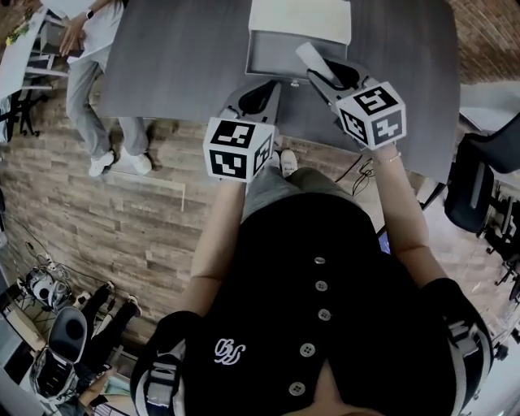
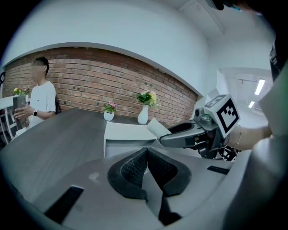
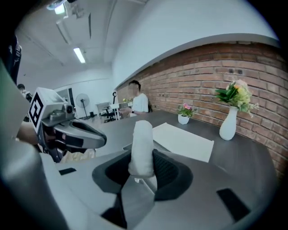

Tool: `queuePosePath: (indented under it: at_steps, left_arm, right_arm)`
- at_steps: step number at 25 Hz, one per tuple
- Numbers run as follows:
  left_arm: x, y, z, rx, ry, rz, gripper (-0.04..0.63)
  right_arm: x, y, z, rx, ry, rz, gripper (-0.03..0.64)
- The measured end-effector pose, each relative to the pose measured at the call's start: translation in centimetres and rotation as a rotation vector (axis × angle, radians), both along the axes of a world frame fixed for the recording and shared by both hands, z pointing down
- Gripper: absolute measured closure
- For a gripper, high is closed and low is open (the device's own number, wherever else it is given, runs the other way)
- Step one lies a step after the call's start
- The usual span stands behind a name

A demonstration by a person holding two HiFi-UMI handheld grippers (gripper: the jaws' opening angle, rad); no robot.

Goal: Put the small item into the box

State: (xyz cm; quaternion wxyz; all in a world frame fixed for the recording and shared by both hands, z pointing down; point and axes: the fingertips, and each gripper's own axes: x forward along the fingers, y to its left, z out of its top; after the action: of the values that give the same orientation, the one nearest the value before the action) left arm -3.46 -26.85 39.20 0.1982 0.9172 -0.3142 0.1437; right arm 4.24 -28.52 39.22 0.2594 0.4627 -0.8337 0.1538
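Person in a dark buttoned top (image 1: 325,309) is holding two grippers over the near edge of a grey table (image 1: 179,57). At the wearer's 11 o'clock, the left gripper (image 1: 258,99) is riding empty. Its fingers (image 2: 132,168) are pressing flat against each other with nothing between them, and it appears to be standing aside from the work.

At 1 o'clock, the right gripper (image 1: 329,75) is clamping the small item (image 3: 141,143), a white roll. Its fingers (image 3: 173,173) are squeezing the lower end, so most of the roll is sticking out ahead, probably so that it can drop cleanly on release. The roll's tip is reaching over the near right part of the box (image 1: 260,58). The box is sitting open at 12 o'clock, with its white lid (image 1: 301,20) lying beyond it and leaving the grey inside free. By the look of it, the item is about to go in but is not yet released.

Farther off, a white vase (image 3: 228,122) of flowers and a small potted plant (image 3: 183,118) are standing by the brick wall (image 3: 202,76). A bystander (image 1: 97,36) is waiting at 10 o'clock.
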Motion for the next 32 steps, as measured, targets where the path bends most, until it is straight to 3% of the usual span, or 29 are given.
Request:
queuePosePath:
  at_steps: [7,14,21,28,32]
  left_arm:
    - [-1.0,-1.4,3.9,-0.067,-0.026,-0.035,0.581]
    - [-1.7,-0.2,7.9,-0.115,-0.044,-0.064,0.581]
    - [-1.7,-0.4,8.9,-0.149,-0.023,-0.081,0.581]
    - [-2.0,-1.0,8.7,-0.144,-0.028,-0.071,0.581]
    - [-2.0,-1.1,8.1,-0.133,-0.028,-0.054,0.581]
  right_arm:
    - [-0.3,-4.2,7.5,-0.2,0.173,-0.138,0.483]
    - [1.0,-4.3,14.7,-0.377,0.383,-0.177,0.482]
    - [0.9,-4.6,16.8,-0.414,0.467,-0.214,0.477]
    - [0.4,-5.1,16.3,-0.388,0.457,-0.2,0.438]
    - [-0.1,-5.0,13.8,-0.318,0.397,-0.164,0.43]
